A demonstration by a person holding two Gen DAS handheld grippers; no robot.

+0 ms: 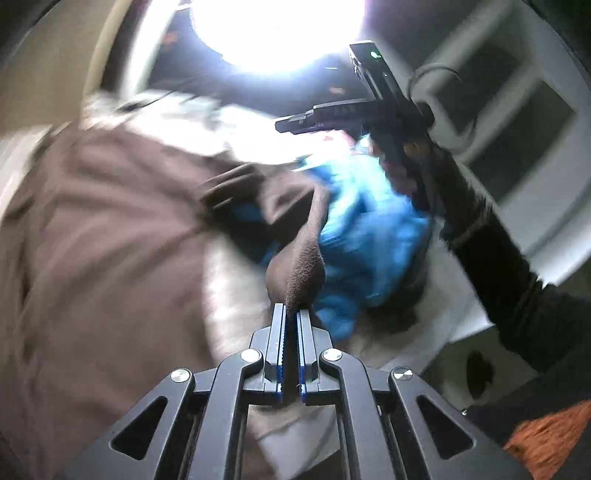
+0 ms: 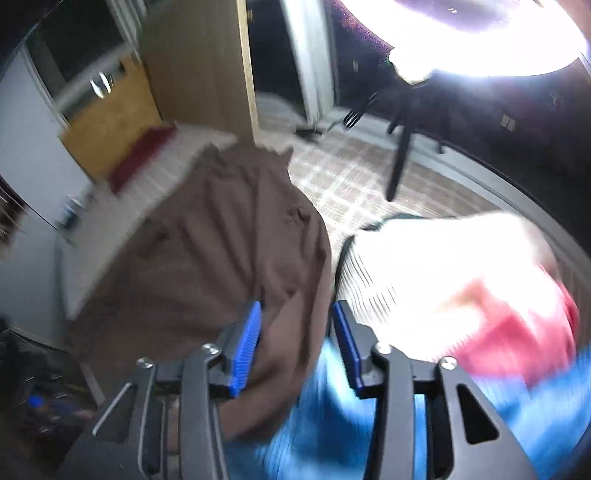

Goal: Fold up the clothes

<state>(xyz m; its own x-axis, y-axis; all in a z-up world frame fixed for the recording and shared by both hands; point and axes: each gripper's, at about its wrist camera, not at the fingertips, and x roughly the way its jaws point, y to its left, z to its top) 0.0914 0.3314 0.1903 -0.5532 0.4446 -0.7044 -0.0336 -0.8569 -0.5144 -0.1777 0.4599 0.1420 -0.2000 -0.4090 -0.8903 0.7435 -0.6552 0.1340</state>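
Left wrist view: no brand, label or legible writing anywhere; heavy motion blur throughout. Left gripper [image 1: 292,308] closed tight on a fold of the brown garment [image 1: 110,229], the pinched cloth bunching up just above the blue-edged fingertips. Rest of the brown garment spread wide to the left of that pinch, over a pale surface [image 1: 236,280]. Blue garment [image 1: 365,236] crumpled just right of the pinched fold, partly under a brown flap. Right gripper [image 1: 314,118] seen above the blue garment, dark and side-on, held by a hand [image 1: 402,166] with a black sleeve [image 1: 498,266] running down to the right; jaw gap not readable from this angle. Bright lamp glare [image 1: 277,29] at the top, washing out everything near it. Orange fabric [image 1: 550,435] at the lower right edge.

Right wrist view: again nothing readable. Right gripper [image 2: 297,332] with jaws parted, blue pads [image 2: 247,343] well apart and pressing on nothing; an edge of the brown garment [image 2: 229,236] lying between them, loose. Brown garment stretching up and left from the jaws. Blue garment [image 2: 332,424] below the jaws. White cloth [image 2: 443,266] right of the brown garment, overexposed, with a pink piece [image 2: 517,339] at its lower right. Checked floor [image 2: 354,173] beyond the brown garment, wooden door [image 2: 199,62] above it.
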